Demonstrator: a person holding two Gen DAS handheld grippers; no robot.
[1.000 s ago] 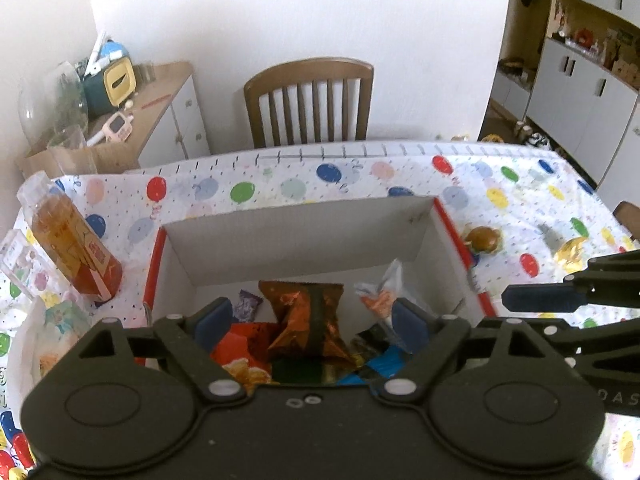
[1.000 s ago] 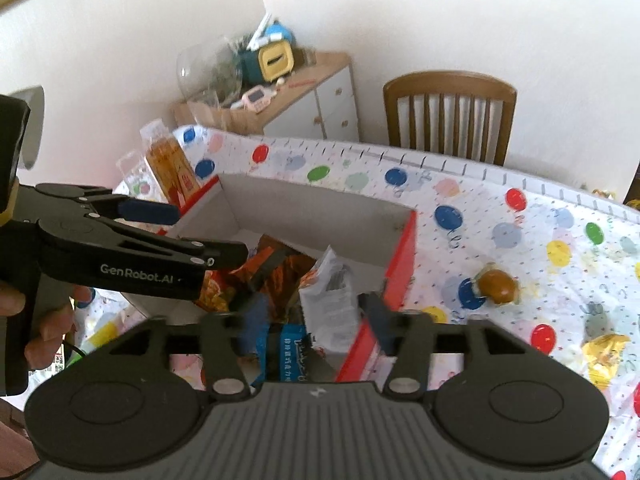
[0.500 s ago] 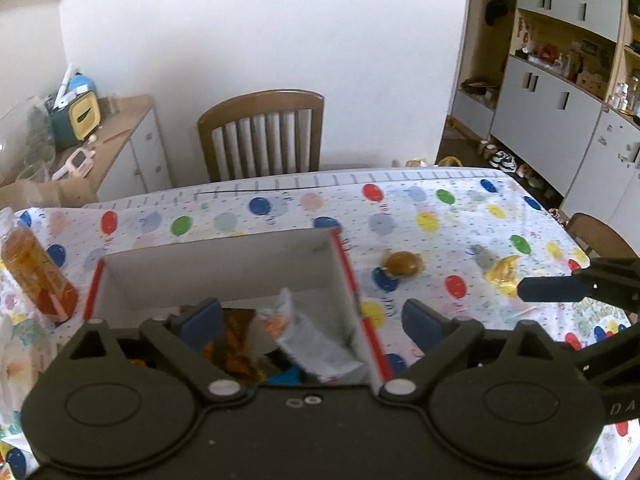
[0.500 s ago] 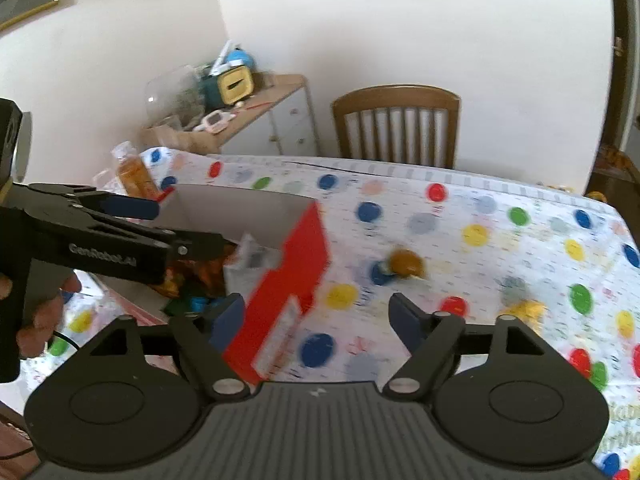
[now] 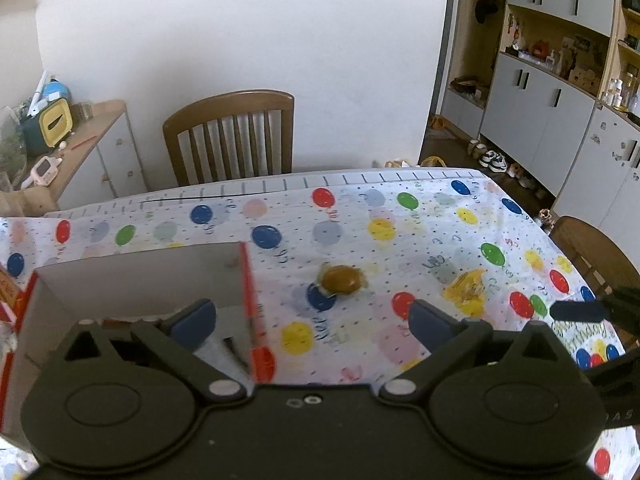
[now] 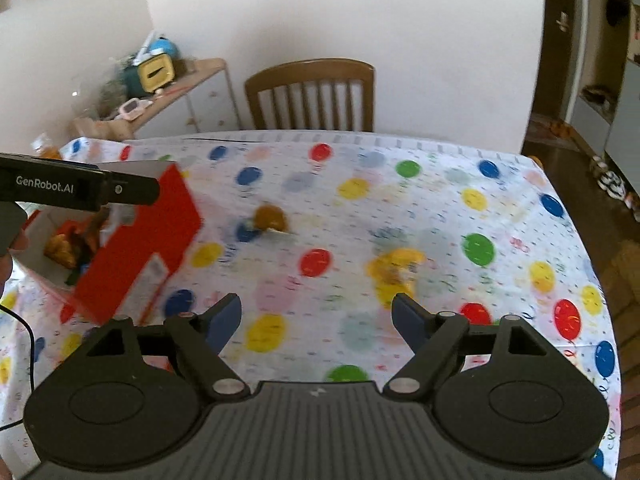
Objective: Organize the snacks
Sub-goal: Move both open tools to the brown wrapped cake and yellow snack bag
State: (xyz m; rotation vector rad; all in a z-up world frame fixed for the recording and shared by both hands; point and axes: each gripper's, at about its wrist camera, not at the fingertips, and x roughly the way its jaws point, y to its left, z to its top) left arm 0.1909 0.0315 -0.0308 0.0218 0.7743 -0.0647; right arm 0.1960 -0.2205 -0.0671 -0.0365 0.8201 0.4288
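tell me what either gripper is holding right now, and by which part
Nothing is held. The left gripper and the right gripper have just been opening, with only tablecloth showing between their fingers.

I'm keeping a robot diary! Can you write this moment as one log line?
left gripper: jaws open, empty | right gripper: jaws open, empty | loose on tablecloth: brown snack, yellow packet | box: holds snacks
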